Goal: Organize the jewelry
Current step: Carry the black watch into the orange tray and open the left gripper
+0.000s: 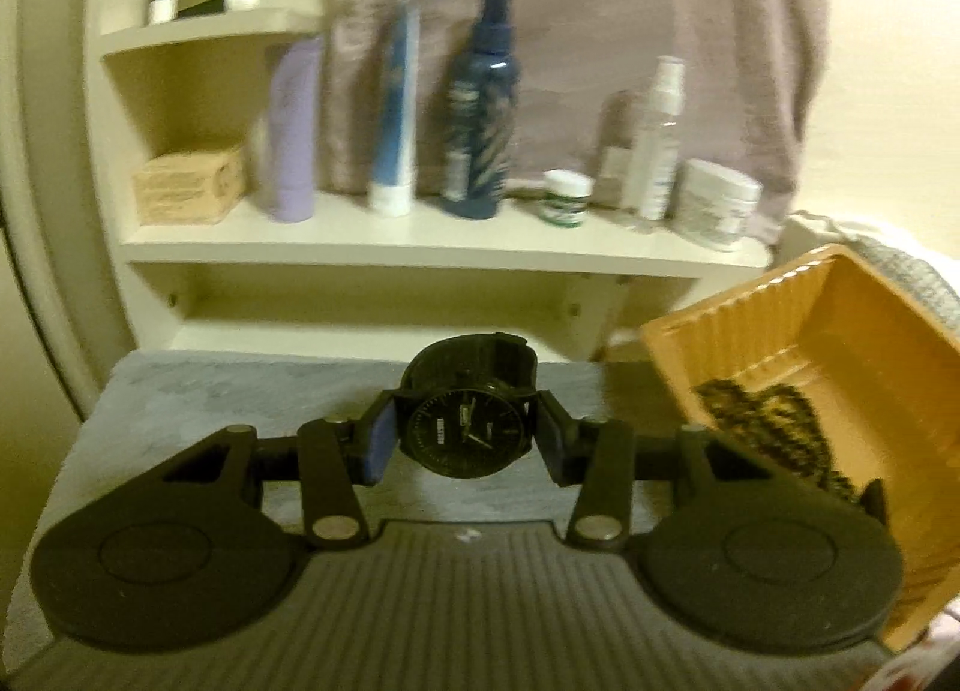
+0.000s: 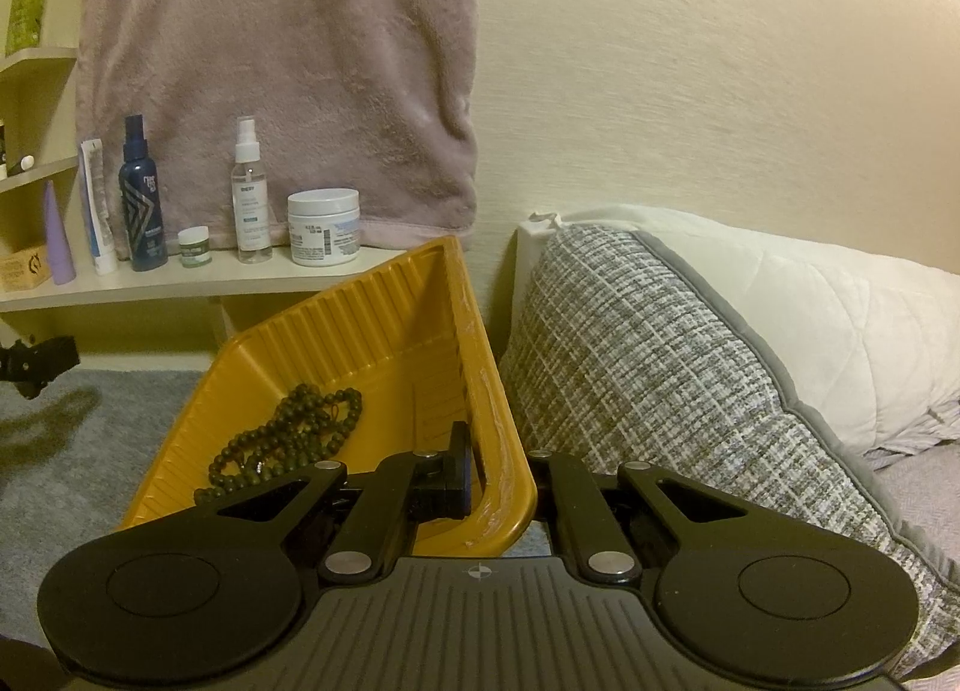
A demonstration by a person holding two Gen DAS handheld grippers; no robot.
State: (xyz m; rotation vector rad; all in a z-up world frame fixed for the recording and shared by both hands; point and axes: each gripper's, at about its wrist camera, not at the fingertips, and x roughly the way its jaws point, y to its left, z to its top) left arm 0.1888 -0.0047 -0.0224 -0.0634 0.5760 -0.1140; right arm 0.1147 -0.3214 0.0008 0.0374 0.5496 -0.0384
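Step in hand: carrying the black watch (image 1: 465, 427) to the yellow tray (image 1: 840, 367), by my reading, since it sits in a grip and the tray is the only container in sight.
Left gripper (image 1: 465, 436): its jaws are clamped on the watch case, one blue pad (image 1: 379, 442) on each side of the dial; the strap loops away behind, toward 12 o'clock.
Right gripper (image 2: 498, 481): jaws pressed together on the tray's near rim (image 2: 501, 451), holding the tray tipped up on one corner.
Tray, in the left wrist view: at 3 o'clock from the watch, near but apart from it, its open side tilted toward the watch.
Bead necklace (image 2: 288, 433): already lies heaped in the tray's low side, at 10 o'clock from the right gripper.
Surface (image 1: 240, 403): grey top seen behind the watch; whether the watch touches it I cannot tell.
Doing it well: take the watch toward 3 o'clock, high enough that the strap passes over the ribbed wall (image 1: 720, 325), then lower it into bare tray floor beside the beads, not on top of them.
Release: part the jaws only when the watch rests on the floor; the tilt would likely slide it into the necklace.
Right side's part: keep the rim pinched and steady, so the tray does not swing.
Risk: the grip is across a smooth round case; a quick twist might let it slip out.
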